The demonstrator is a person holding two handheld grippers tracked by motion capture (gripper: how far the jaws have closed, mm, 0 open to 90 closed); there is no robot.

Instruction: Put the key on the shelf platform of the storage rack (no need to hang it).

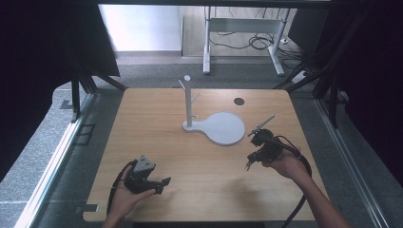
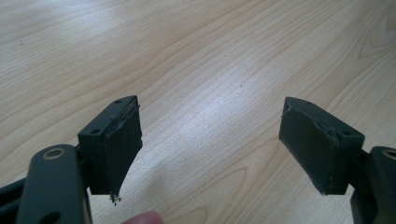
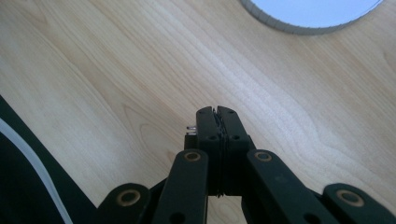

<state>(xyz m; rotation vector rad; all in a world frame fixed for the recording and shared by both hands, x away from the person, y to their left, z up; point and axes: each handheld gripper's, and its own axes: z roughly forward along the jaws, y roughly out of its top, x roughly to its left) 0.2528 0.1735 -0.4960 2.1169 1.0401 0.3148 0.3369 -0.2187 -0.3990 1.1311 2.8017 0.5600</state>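
A white peg stand (image 1: 188,102) rises from a round white base (image 1: 223,128) at the middle of the wooden table (image 1: 190,156). A person's left hand holds my left gripper (image 1: 164,183) near the front left of the table, a little above the bare wood. Its jaws (image 2: 210,106) stand wide open with nothing between them. A right hand holds my right gripper (image 1: 249,162) in front of and to the right of the base. Its jaws (image 3: 217,112) are pressed together over the wood, and a tiny metal bit shows beside their tips. A thin grey rod (image 1: 262,125) sticks out from that gripper's far end.
A small dark round spot (image 1: 239,101) lies at the back right of the table. The edge of the white base (image 3: 299,29) shows ahead of the right gripper. Beyond the table stand a white desk frame (image 1: 242,28), loose cables and black curtains on both sides.
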